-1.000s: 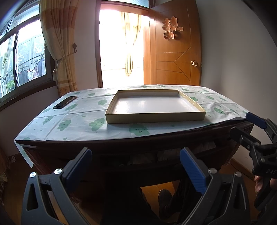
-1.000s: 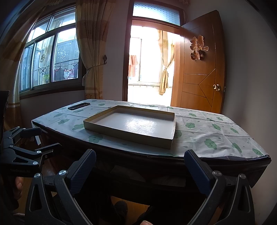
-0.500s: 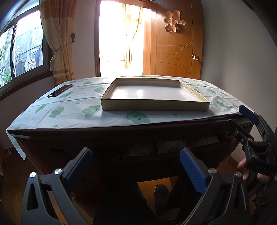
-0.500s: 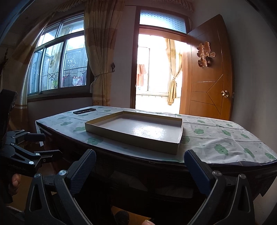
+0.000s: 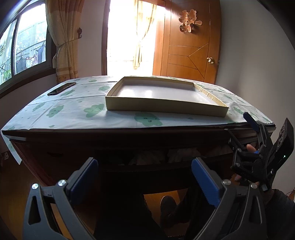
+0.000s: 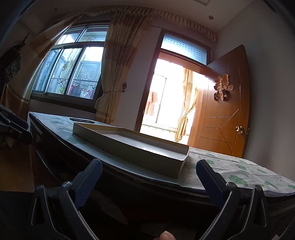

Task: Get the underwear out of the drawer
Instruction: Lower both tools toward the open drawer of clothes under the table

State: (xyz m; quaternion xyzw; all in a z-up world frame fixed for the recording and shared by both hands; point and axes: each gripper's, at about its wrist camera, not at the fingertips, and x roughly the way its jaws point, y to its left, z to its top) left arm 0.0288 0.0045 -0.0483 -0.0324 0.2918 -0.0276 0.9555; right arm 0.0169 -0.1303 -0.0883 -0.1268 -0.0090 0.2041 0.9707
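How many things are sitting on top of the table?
2: a shallow beige cardboard box lid in the middle of the green-patterned tablecloth, and a flat black phone near the far left corner. Nothing else shows.

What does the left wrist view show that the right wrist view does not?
Only the left wrist view shows pale cloth in the open drawer, and the right claw held in a hand. Only the right wrist view shows the ceiling and the glass pane above the doorway. Both show the shallow box, the patterned tablecloth and the wooden door.
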